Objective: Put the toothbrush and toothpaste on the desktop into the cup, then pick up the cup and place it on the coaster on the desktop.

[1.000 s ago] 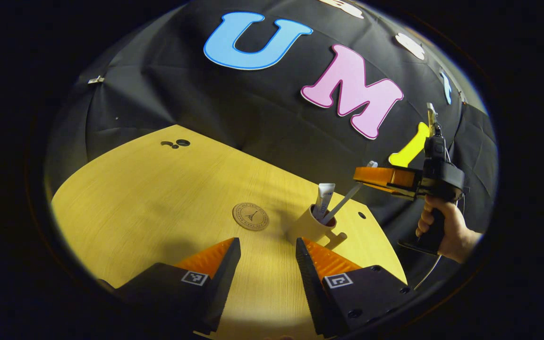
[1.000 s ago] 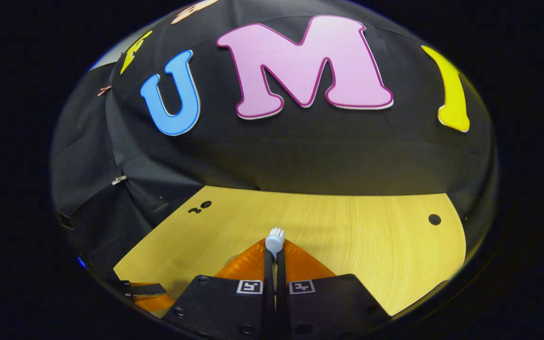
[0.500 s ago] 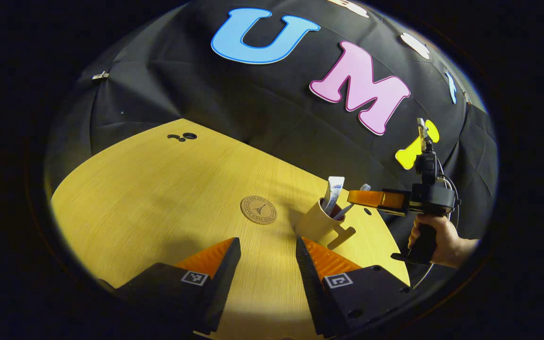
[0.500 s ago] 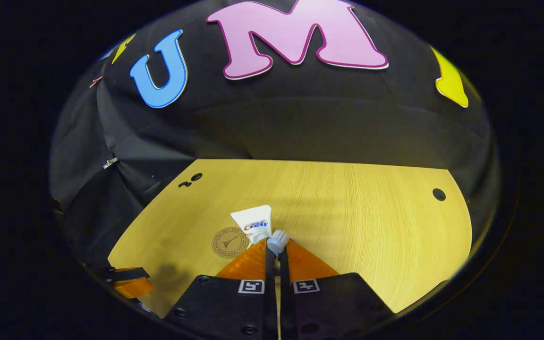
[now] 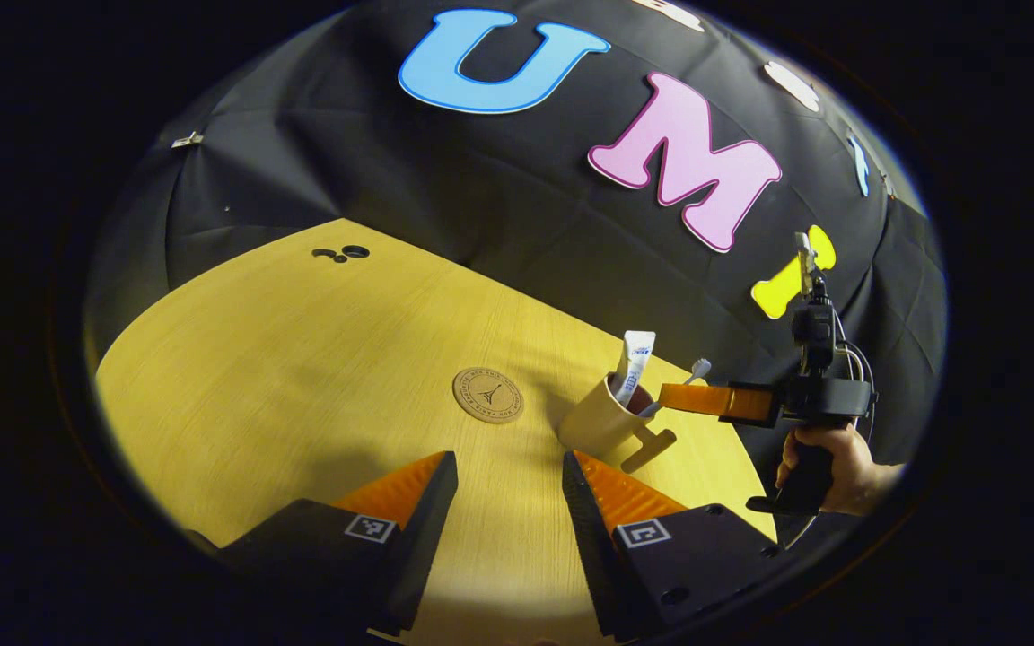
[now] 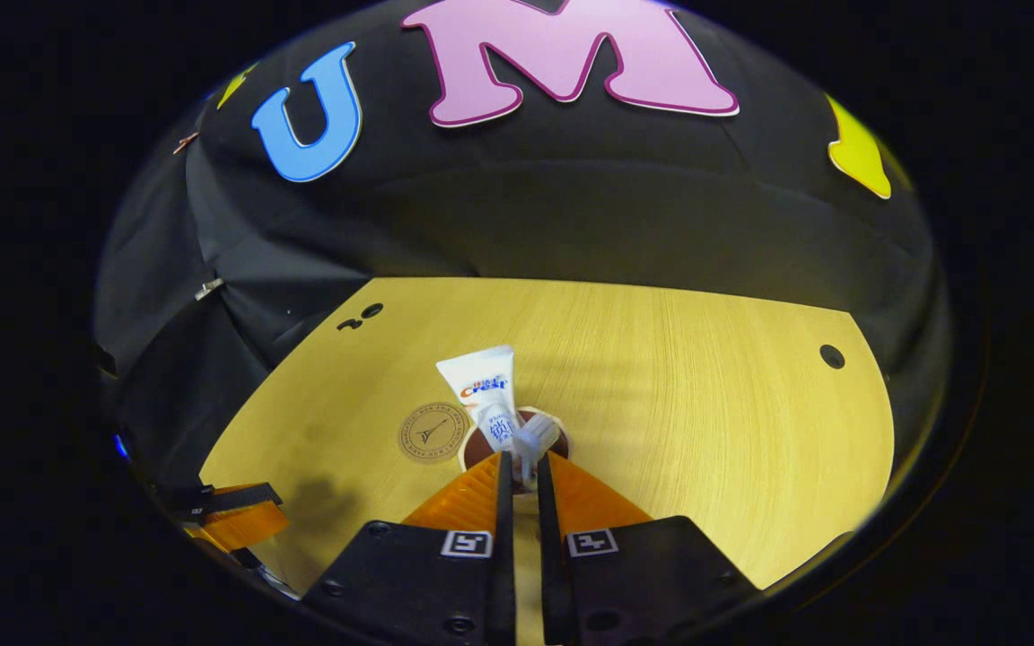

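A cream cup (image 5: 602, 422) with a side handle stands on the wooden table, just right of a round brown coaster (image 5: 488, 395). The white toothpaste tube (image 5: 636, 354) stands in the cup. The toothbrush (image 5: 701, 366) leans in it too, bristle head up and to the right. My right gripper (image 5: 663, 397), held by a hand (image 5: 827, 453), reaches level to the cup's rim. In the right gripper view its jaws (image 6: 523, 459) are parted a little around the toothbrush (image 6: 535, 440) neck, above the cup (image 6: 564, 437) and toothpaste (image 6: 486, 390). My left gripper (image 5: 508, 467) is open, low, near the cup.
The coaster (image 6: 433, 432) lies flat left of the cup. The left gripper (image 6: 234, 513) shows at the table's near-left edge. The table (image 5: 284, 359) has small holes at the far left (image 5: 342, 254) and far right (image 6: 831, 356). Black cloth walls close the back.
The right gripper came down to the cup with the toothbrush, whose handle went into the cup. Its jaws have widened slightly. The left gripper has barely moved.
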Tool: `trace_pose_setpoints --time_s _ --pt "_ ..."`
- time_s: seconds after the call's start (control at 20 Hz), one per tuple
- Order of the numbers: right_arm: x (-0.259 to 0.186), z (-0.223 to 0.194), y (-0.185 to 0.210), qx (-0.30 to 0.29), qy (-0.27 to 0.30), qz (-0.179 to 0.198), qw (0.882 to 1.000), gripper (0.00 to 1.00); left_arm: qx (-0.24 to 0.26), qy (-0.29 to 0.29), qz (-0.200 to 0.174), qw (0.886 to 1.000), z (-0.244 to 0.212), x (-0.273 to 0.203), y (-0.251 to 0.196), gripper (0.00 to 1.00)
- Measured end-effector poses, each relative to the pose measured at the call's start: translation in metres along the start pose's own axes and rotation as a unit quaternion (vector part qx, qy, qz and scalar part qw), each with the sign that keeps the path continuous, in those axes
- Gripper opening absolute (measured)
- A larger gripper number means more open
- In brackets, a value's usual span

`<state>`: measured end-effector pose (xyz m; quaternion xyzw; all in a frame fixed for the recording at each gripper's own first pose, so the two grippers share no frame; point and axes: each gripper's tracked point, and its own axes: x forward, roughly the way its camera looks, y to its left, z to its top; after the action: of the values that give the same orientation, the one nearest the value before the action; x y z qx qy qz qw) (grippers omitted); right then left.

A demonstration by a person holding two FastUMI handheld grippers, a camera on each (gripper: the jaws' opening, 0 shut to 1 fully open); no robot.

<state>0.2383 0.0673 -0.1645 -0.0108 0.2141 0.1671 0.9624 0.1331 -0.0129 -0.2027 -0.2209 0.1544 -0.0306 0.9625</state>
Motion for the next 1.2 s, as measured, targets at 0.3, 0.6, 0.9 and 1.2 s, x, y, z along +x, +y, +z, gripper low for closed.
trace_pose_setpoints --time_s 0.3,0.6,0.9,1.2 --pt "-0.018 -0.014 -0.010 -0.015 0.018 -0.008 1.000 0.26 0.002 0.000 -0.008 1.000 0.002 0.001 -0.001 0.75" --pt "-0.019 -0.030 -0.023 -0.022 0.061 -0.009 0.998 0.26 -0.004 0.000 -0.002 1.000 -0.001 -0.003 0.007 0.75" --pt "-0.015 -0.045 -0.020 -0.055 0.103 0.015 0.993 0.18 -0.027 -0.005 0.011 1.000 -0.008 -0.005 0.022 0.75" --pt "-0.001 -0.056 -0.019 -0.100 0.153 0.024 0.983 0.36 -0.049 -0.005 0.023 0.999 -0.018 -0.007 0.031 0.75"
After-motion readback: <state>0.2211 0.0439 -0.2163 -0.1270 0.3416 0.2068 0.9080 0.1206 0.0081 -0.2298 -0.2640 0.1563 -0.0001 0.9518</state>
